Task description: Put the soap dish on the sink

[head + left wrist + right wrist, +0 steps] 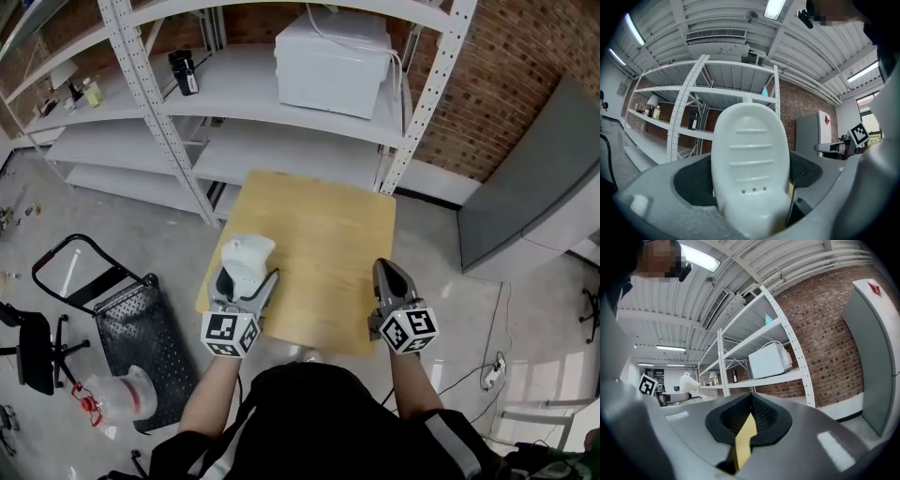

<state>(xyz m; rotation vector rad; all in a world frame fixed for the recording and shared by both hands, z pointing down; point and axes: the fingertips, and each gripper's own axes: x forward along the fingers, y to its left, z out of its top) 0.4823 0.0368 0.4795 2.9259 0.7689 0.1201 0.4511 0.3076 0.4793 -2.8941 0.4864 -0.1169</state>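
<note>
Holding the soap dish (247, 253) clamped between its jaws, the left gripper (248, 277) hangs over the near-left edge of the wooden table (323, 225), with the dish's rounded end sticking out past the jaw tips toward the table's far side. In the left gripper view the soap dish (750, 164) stands upright between the dark pads (693, 183), ribbed face toward the camera (three small holes low on it), and it touches the pads on both sides.

The right gripper (386, 274) sits over the table's near-right edge, pointing away from the person. Its jaws are pressed together with nothing held; the right gripper view shows only a thin strip of table colour through the slit below the pads (764, 416).

Both forearms reach forward from the torso at the table's near side, roughly parallel, left forearm (211, 394) and right forearm (412, 384) bare below dark sleeves. Marker cubes face up at the head camera. The two grippers are well apart, one on each side of the table.

Beyond the table's far edge is a white shelving rack (178, 141) carrying a white boxy appliance (333, 61). A black cart (131, 323) stands on the floor left of the table.
</note>
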